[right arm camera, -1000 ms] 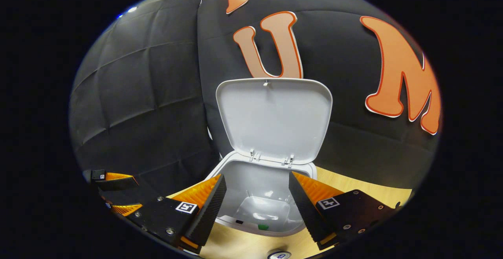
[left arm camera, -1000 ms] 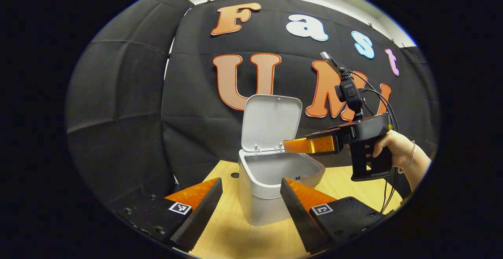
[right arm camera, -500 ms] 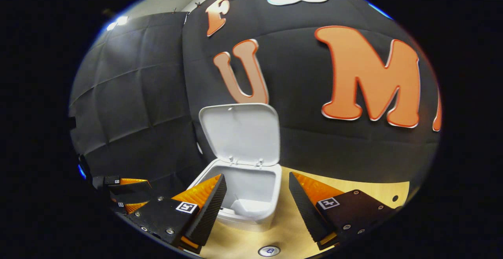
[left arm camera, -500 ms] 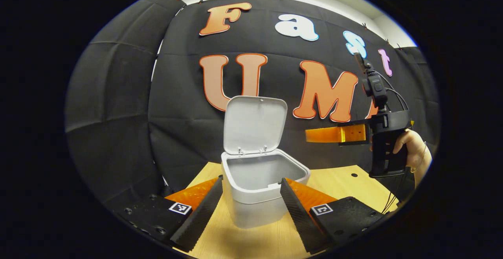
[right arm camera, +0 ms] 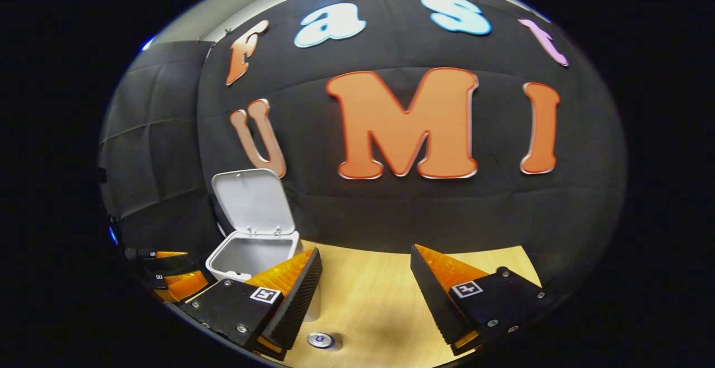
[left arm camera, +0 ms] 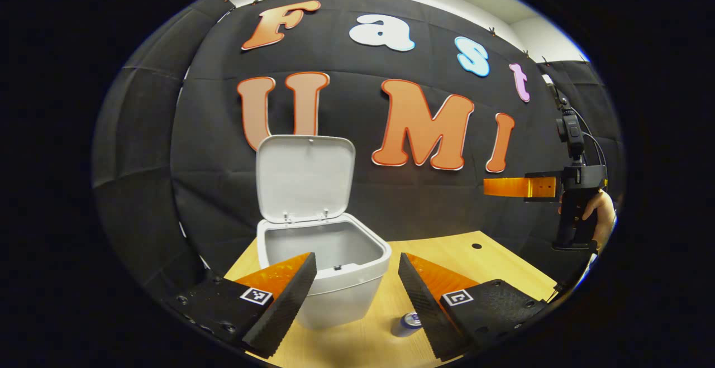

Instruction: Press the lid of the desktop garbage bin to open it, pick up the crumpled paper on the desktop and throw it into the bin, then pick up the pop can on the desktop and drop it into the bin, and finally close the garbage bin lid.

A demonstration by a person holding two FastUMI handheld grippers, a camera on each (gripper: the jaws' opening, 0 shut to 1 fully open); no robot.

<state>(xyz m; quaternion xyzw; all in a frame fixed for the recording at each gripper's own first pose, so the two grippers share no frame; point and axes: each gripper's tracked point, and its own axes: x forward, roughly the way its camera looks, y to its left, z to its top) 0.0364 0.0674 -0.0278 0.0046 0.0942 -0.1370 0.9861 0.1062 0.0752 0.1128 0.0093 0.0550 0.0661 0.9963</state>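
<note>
While the white plastic bin's lid (left arm camera: 305,177) is being left upright for dropping, both spread, empty grippers (left arm camera: 357,292) (right arm camera: 366,287) are being held above the small blue pop can (left arm camera: 408,323).

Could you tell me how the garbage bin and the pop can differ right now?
The garbage bin is white and boxy; the pop can is a small blue and silver cylinder. The bin dwarfs the can. The bin's lid is raised and open; the can's top looks closed. Both stand upright on the wooden table.
</note>
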